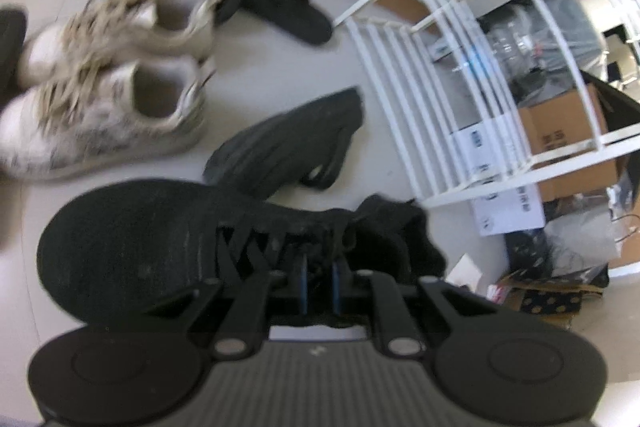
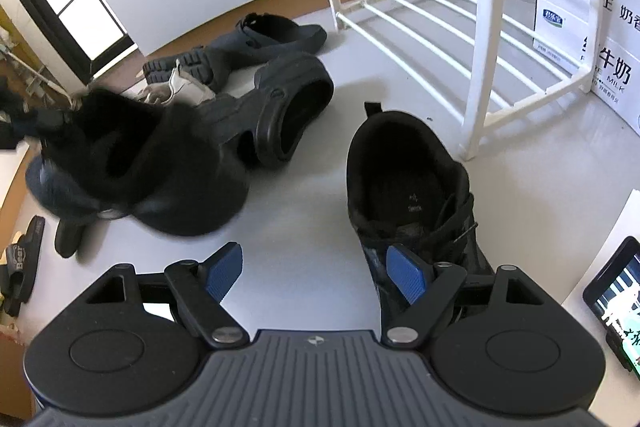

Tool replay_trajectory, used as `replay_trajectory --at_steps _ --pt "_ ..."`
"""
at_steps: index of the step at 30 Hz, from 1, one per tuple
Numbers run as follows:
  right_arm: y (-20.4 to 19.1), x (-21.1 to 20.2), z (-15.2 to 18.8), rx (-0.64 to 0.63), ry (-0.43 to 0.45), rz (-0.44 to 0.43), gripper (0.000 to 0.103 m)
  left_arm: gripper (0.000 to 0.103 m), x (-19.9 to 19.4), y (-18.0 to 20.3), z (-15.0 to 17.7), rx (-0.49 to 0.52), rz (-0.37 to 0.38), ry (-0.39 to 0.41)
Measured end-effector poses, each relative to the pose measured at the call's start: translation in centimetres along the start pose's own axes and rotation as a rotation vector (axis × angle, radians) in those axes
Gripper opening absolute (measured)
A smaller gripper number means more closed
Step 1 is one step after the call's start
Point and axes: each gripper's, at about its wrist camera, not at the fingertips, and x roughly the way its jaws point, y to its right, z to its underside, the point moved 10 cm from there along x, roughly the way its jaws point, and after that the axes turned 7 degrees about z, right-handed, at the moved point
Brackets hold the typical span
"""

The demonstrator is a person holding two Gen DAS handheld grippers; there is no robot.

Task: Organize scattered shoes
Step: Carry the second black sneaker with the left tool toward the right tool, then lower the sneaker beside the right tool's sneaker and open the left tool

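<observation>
Rack first: white slatted metal shoe rack (image 2: 460, 39), both tiers bare as far as visible, so plenty of room to land on. Everything else sits on the pale floor out in front of that rack.

Next biggest, held black lace-up sneaker (image 1: 168, 247): pinched at the laces by the left gripper (image 1: 319, 283), fingers nearly closed on it, sole turned toward the camera, up off the floor and in front of the rack's open side. Best to swing it toe-in toward the lower tier, keep it level, and only let go once the sole rests flat across the slats, otherwise probably tips through a gap.

Matching black sneaker on the floor (image 2: 412, 187): right beside the rack's near leg, heel opening facing up. Right gripper (image 2: 316, 273) spread wide over it, holding nothing, one blue pad (image 2: 406, 273) already over the tongue. Grab at the tongue or collar, not the loose laces.

Further from the rack: black foam clogs (image 2: 296, 99), dirty white sneakers with beige laces (image 1: 104, 95). Leave for later.
</observation>
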Motion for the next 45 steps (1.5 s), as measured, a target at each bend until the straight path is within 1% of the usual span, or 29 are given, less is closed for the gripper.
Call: replay_trajectory --at_steps 4,7,12,16,20,21,22,23,24,25,27,29,31,32,33,34,35,36,40,43,45 --pt "0.1 0.6 0.3 -0.017 -0.020 0.000 0.083 0.011 1.3 -1.8 1.7 -0.037 0.000 -0.026" --pt "0.3 1.0 0.5 -0.018 -0.033 0.005 0.083 0.011 2.2 -2.5 2.7 -0.022 -0.006 -0.041" --pt "0.4 1.5 0.7 -0.025 -0.050 0.004 0.083 0.011 3.1 -3.0 3.4 -0.038 0.017 -0.050" --pt "-0.1 1.6 0.9 -0.034 -0.062 0.000 0.083 0.012 4.5 -4.1 3.5 -0.047 0.016 -0.030" --pt "-0.9 2.0 1.3 -0.023 -0.092 -0.019 0.083 0.012 6.7 -6.7 4.3 -0.059 -0.030 -0.014" --pt "-1.3 2.1 1.6 -0.037 -0.098 -0.020 0.083 0.012 7.0 -7.1 4.5 -0.075 -0.005 -0.003" --pt "-1.7 2.2 1.8 -0.050 -0.104 -0.021 0.083 0.014 7.1 -7.1 4.5 -0.082 0.004 0.000" --pt "-2.0 2.2 2.0 -0.063 -0.111 -0.024 0.083 0.017 7.2 -7.4 4.6 -0.083 0.002 -0.004" --pt "-2.3 2.3 2.2 -0.075 -0.118 -0.026 0.083 0.017 7.2 -7.5 4.6 -0.079 -0.003 -0.013" --pt "-2.5 2.4 2.4 -0.084 -0.125 -0.027 0.083 0.020 7.0 -7.5 4.6 -0.074 0.001 -0.017" --pt "-2.9 2.5 2.7 -0.090 -0.138 -0.029 0.084 0.029 6.6 -7.2 4.6 -0.063 0.017 -0.020" --pt "-3.2 2.7 2.8 -0.095 -0.146 -0.031 0.083 0.046 6.1 -6.7 4.8 -0.037 0.041 -0.021" --pt "-3.9 2.8 2.9 -0.104 -0.150 -0.032 0.083 0.054 5.6 -6.2 5.0 -0.007 0.061 -0.019" --pt "-4.3 2.9 2.9 -0.111 -0.151 -0.034 0.083 0.060 5.3 -6.1 5.1 0.000 0.070 -0.016" --pt "-4.5 2.9 2.9 -0.115 -0.153 -0.037 0.083 0.063 5.0 -5.9 5.2 0.005 0.079 -0.013" --pt "-5.1 3.0 2.9 -0.124 -0.155 -0.046 0.083 0.076 4.6 -6.0 5.3 0.009 0.066 -0.012" --pt "-5.5 3.1 2.9 -0.130 -0.157 -0.054 0.083 0.080 4.2 -6.2 5.4 0.013 0.047 -0.011" --pt "-5.9 3.2 3.0 -0.132 -0.161 -0.060 0.083 0.080 4.0 -6.3 5.4 0.018 0.037 -0.009" --pt "-7.3 3.6 3.2 -0.127 -0.186 -0.090 0.084 0.080 3.2 -6.9 5.4 0.003 0.061 0.002" --pt "-8.5 3.9 3.7 -0.134 -0.202 -0.110 0.083 0.079 2.1 -7.9 5.1 -0.004 0.040 0.023" --pt "-9.3 4.0 4.1 -0.153 -0.212 -0.115 0.084 0.079 0.8 -8.5 4.6 0.004 0.016 0.064"
